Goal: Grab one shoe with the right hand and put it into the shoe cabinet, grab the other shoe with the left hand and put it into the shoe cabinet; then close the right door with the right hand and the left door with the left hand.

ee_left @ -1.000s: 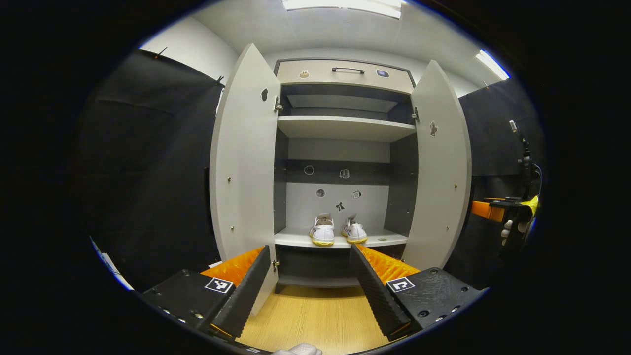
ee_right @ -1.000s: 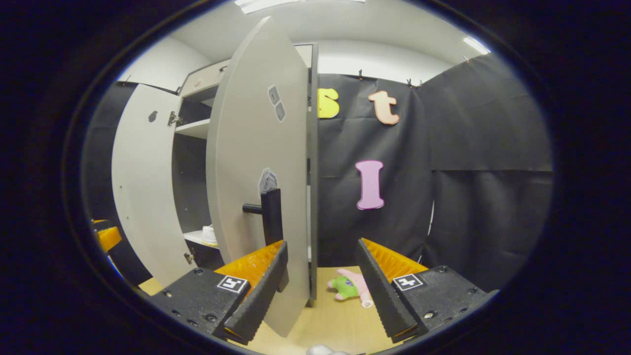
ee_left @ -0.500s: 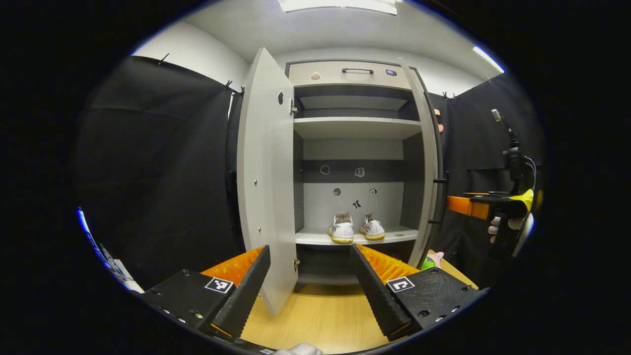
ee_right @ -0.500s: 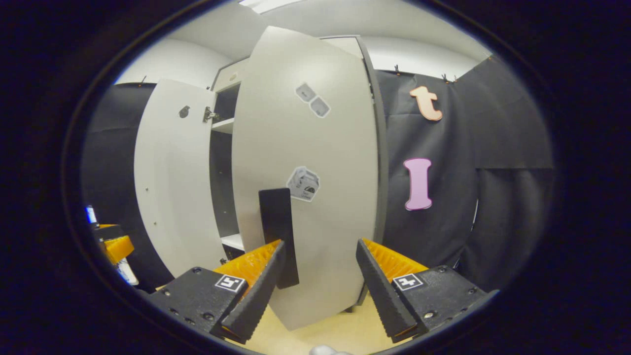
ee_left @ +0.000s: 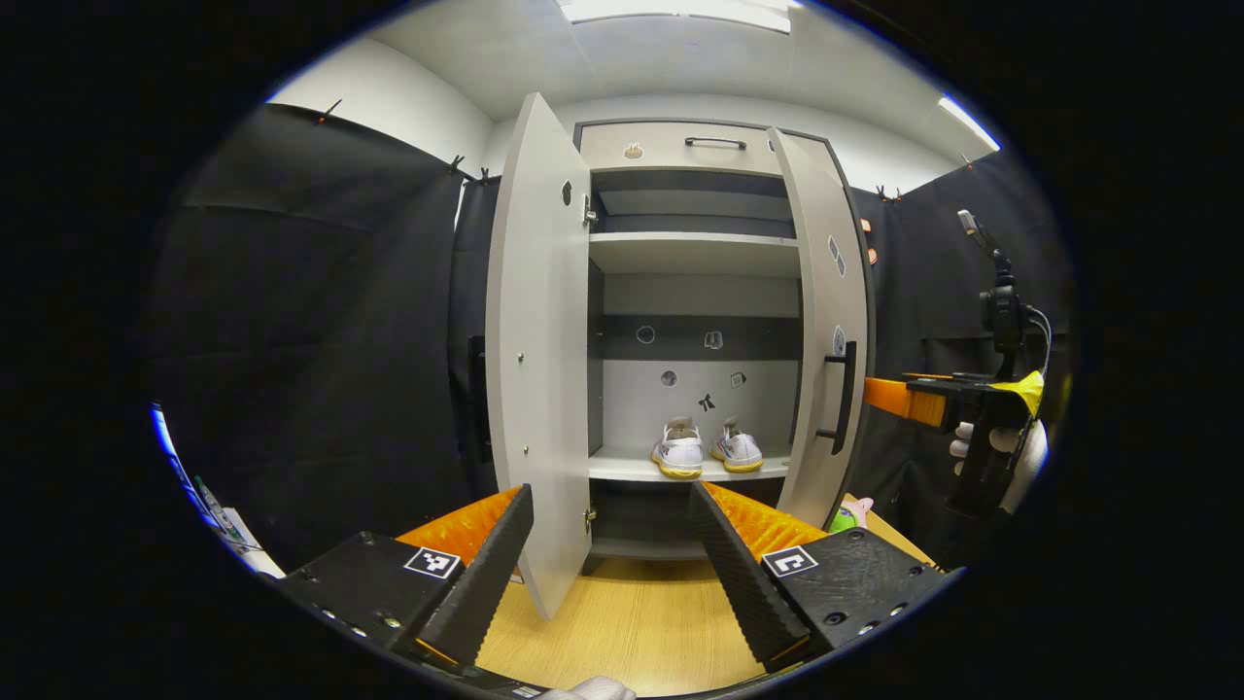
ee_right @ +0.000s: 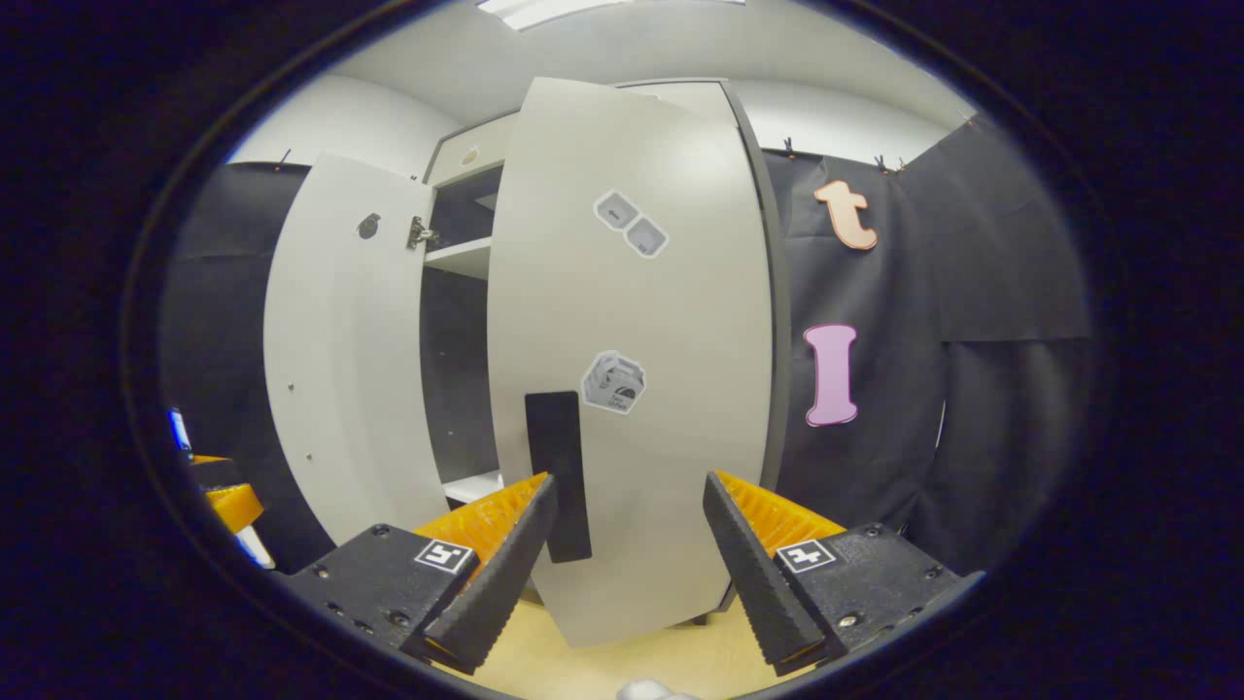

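Shoes (ee_left: 706,449) sit side by side on the lower shelf of the shoe cabinet (ee_left: 692,253), so both placing steps look done. My right gripper (ee_right: 627,544) is spread wide with nothing in it, facing the right door (ee_right: 632,389) close to its handle (ee_right: 559,476); I can't tell whether a finger touches it. That door is partly swung in. The left door (ee_left: 539,360) stands wide open, and my left gripper (ee_left: 612,559) hangs released, holding nothing. Both closings remain.
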`<action>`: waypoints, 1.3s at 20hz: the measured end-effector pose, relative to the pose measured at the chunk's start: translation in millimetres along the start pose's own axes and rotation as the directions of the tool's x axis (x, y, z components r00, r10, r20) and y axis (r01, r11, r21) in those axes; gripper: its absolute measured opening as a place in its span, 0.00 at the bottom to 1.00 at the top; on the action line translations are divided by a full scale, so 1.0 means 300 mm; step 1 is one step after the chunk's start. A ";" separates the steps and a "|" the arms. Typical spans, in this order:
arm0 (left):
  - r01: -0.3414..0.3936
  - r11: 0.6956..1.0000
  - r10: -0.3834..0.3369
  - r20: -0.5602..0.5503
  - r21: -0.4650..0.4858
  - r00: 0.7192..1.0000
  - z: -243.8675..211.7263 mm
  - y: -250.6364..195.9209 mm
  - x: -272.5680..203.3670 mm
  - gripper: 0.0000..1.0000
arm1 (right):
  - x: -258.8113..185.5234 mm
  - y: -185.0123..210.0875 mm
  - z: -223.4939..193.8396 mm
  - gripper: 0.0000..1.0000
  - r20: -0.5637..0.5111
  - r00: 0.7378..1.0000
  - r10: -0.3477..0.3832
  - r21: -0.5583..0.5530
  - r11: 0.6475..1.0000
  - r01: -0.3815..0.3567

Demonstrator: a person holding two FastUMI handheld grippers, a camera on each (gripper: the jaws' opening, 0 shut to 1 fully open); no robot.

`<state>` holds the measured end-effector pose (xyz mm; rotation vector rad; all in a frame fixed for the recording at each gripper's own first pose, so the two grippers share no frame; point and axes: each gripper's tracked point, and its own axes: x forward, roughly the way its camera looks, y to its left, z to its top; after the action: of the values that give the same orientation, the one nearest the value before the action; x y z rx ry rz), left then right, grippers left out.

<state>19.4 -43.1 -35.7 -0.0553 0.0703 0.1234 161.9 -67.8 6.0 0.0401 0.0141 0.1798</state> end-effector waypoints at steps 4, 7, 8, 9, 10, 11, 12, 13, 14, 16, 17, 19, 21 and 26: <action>0.034 0.999 -0.034 -0.003 -0.007 0.999 0.001 0.010 0.011 0.97 | -0.088 -0.025 -0.003 0.97 -0.004 0.999 -0.050 -0.007 0.999 0.050; 0.054 0.999 -0.054 -0.011 -0.002 0.998 -0.006 0.032 0.023 0.97 | -0.176 -0.041 -0.030 0.98 -0.016 0.996 -0.090 -0.013 0.996 0.090; 0.064 0.998 -0.064 -0.010 -0.001 0.998 -0.007 0.037 0.027 0.97 | -0.206 -0.042 -0.044 0.98 -0.023 0.995 -0.101 -0.011 0.995 0.101; 0.070 0.998 -0.070 -0.014 -0.001 0.997 -0.010 0.045 0.030 0.97 | -0.240 -0.043 -0.058 0.98 -0.028 0.993 -0.113 -0.007 0.994 0.113; 0.078 0.997 -0.078 -0.013 0.000 0.997 -0.010 0.053 0.031 0.97 | -0.268 -0.042 -0.071 0.99 -0.030 0.992 -0.125 -0.003 0.992 0.124; 0.087 0.996 -0.087 -0.010 0.003 0.996 -0.006 0.061 0.033 0.97 | -0.296 -0.038 -0.088 0.99 -0.039 0.990 -0.133 -0.004 0.991 0.133; 0.100 0.995 -0.100 -0.013 0.006 0.995 -0.008 0.065 0.036 0.97 | -0.319 -0.035 -0.113 0.98 -0.049 0.988 -0.144 -0.010 0.990 0.144; 0.104 0.995 -0.104 -0.013 0.008 0.994 -0.012 0.077 0.039 0.97 | -0.344 -0.034 -0.138 0.99 -0.063 0.985 -0.159 -0.012 0.987 0.159; 0.112 0.994 -0.112 -0.016 0.010 0.994 -0.018 0.087 0.040 0.97 | -0.367 -0.025 -0.154 0.98 -0.072 0.983 -0.168 -0.011 0.986 0.168; 0.121 0.993 -0.121 -0.018 0.011 0.992 -0.020 0.108 0.045 0.97 | -0.396 0.000 -0.181 0.99 -0.092 0.980 -0.175 -0.002 0.985 0.175; 0.123 0.992 -0.122 -0.015 0.013 0.992 -0.017 0.126 0.045 0.97 | -0.407 0.010 -0.183 0.99 -0.096 0.979 -0.180 0.000 0.983 0.181; 0.126 0.992 -0.126 -0.004 0.020 0.992 0.002 0.166 0.054 1.00 | -0.424 0.027 -0.186 0.97 -0.103 0.975 -0.196 -0.002 0.980 0.197; 0.111 0.993 -0.111 0.012 0.028 0.994 0.022 0.235 0.075 0.97 | -0.451 0.051 -0.178 0.99 -0.096 0.973 -0.211 -0.007 0.977 0.211; -0.009 0.999 0.006 0.048 0.049 0.999 0.071 0.510 0.175 0.96 | -0.521 0.118 -0.181 0.98 -0.092 0.964 -0.249 -0.016 0.968 0.249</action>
<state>53.7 116.0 -26.1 -0.0031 0.0254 0.1303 1.0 -58.7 -45.2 0.0258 0.1120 -0.0704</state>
